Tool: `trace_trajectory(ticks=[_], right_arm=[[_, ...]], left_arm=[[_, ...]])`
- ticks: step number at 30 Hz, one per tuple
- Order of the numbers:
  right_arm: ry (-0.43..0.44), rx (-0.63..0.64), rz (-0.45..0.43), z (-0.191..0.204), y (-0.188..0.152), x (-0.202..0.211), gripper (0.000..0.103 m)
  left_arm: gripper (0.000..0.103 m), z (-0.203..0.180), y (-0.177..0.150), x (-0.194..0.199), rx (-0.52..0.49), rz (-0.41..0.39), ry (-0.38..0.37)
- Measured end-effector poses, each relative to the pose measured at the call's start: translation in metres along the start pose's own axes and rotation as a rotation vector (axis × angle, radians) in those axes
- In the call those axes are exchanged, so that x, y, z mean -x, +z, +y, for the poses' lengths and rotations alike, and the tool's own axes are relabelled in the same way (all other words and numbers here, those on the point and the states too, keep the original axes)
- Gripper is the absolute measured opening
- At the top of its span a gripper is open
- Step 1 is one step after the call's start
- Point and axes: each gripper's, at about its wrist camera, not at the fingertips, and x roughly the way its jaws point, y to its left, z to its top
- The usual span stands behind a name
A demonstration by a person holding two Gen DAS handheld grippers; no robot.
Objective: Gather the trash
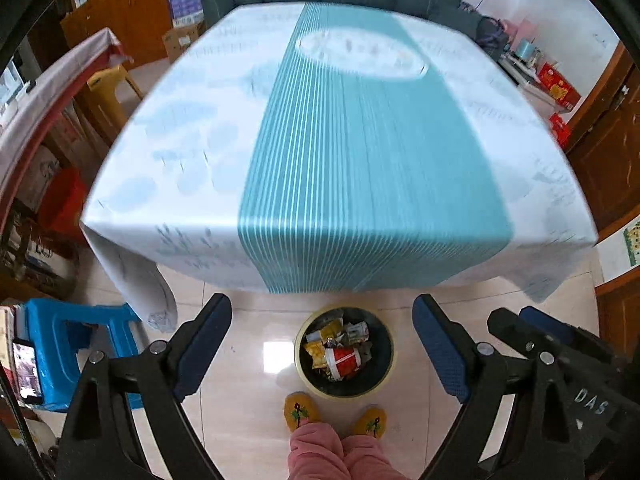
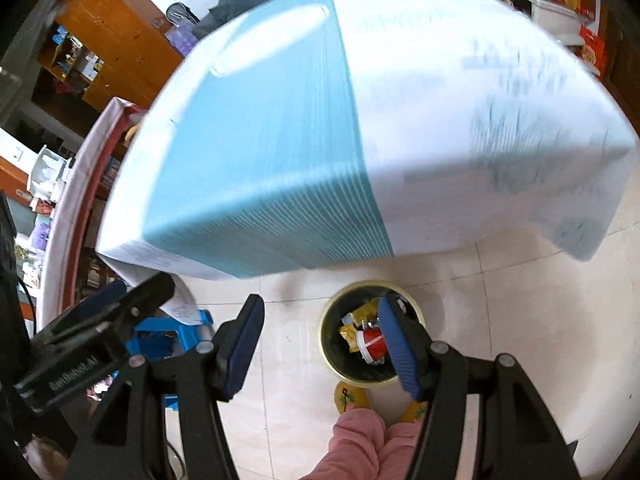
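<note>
- Trash (image 1: 338,346) lay inside bin (image 1: 386,378), just before table (image 1: 192,92).
- Left gripper (image 1: 322,346) and right gripper (image 2: 320,338) gaped apart, empty.
- Risk: person's slippers (image 1: 300,410) touched bin; a nudge might tip it.

Tiled floor (image 1: 248,340) open around the bin (image 1: 345,350); table (image 1: 336,152) looms just behind it.

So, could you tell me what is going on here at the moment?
A person in pink trousers holds a two-finger gripper in each hand above a small waste bin on the floor, in front of a table with a white and teal cloth. The left gripper and right gripper both stand open and empty. Wrappers and a red cup lie in the bin.
</note>
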Motion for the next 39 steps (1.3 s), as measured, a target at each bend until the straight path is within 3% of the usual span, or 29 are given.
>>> trace_trajectory(ticks=[8, 13, 18, 39], right_arm=[[-0.009, 0.052, -0.069, 0.036, 0.034, 0.077, 0.059], [-0.031, 0.100, -0.133, 0.055, 0.048, 0.116, 0.060], [-0.039, 0.133, -0.188, 0.068, 0.052, 0.142, 0.060], [-0.079, 0.164, -0.244, 0.076, 0.058, 0.168, 0.060]], left_arm=[[0.091, -0.010, 0.032, 0.074, -0.040, -0.098, 0.009], [0.091, -0.012, 0.044, 0.105, -0.037, -0.119, 0.010], [0.091, -0.021, 0.048, 0.125, -0.079, -0.142, 0.060], [0.091, -0.031, 0.060, 0.145, -0.062, -0.183, 0.049]])
